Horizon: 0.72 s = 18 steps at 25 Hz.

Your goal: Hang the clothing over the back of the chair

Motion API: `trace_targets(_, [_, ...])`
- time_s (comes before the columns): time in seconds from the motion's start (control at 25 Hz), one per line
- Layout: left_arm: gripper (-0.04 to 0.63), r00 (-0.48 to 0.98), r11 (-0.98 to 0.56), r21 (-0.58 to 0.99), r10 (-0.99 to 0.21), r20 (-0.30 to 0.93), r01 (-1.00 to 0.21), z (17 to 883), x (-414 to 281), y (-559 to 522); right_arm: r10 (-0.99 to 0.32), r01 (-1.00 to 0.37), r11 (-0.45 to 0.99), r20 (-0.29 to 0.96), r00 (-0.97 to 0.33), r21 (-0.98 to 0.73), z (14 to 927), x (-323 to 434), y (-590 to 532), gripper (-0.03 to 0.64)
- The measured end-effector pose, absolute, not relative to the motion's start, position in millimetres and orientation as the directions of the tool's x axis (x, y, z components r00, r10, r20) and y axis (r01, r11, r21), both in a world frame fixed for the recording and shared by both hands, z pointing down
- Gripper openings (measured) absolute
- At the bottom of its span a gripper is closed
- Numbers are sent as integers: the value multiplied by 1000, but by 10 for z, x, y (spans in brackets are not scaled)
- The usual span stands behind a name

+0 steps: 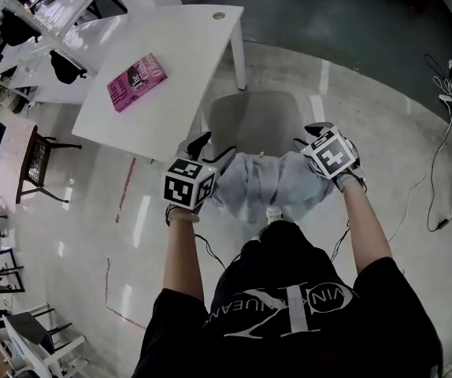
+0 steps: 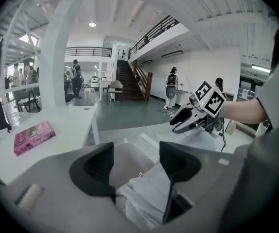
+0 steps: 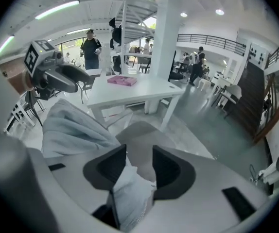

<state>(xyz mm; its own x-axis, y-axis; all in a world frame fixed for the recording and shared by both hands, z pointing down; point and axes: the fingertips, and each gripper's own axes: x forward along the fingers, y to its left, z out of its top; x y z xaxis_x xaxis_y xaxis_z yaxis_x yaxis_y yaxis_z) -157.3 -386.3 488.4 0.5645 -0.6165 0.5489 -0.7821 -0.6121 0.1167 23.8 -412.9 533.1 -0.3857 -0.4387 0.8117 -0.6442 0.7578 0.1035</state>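
Book (image 1: pixel 136 81): pink, flat on the white worktop (image 1: pixel 187 46) at your left.
Left hand-held gripper (image 1: pixel 210 150): your jaws stand wide, with clothing loose between them.
Clothing (image 1: pixel 267 181): pale bundle draped over the chair back, between your two grippers.
Chair (image 1: pixel 250 120): grey seat just beyond the clothing.
Right hand-held gripper (image 1: pixel 309 135): jaws wide, with a fold of clothing between them, unpinched.
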Motion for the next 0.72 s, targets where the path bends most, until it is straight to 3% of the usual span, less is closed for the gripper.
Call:
trace_targets(0.08, [299, 572, -617, 119, -617, 542, -778, 4864, -1548, -3827, -465, -660, 744, 790, -399, 105, 5244, 229, -4092, 156])
trace_targets(0.2, [281, 575, -621, 107, -630, 522, -777, 4815, -1519, -3773, -517, -688, 717, 746, -420, 110, 5100, 215, -4032, 84])
trace_targets(0.28, [197, 566, -613, 85, -656, 499, -786, 4754, -1518, -3740, -543, -704, 703, 716, -438, 102, 5015, 216, -3966, 57])
trace_targets(0.48, [67, 557, -590, 69, -709, 433, -805, 4596, -1512, -3650, -614, -753, 655, 626, -481, 65, 4789, 254, -3802, 31])
trace_targets(0.72, [11, 542, -558, 61, -767, 343, -828, 4457, -1506, -3445, -732, -812, 583, 439, -521, 8, 4420, 308, -3551, 18])
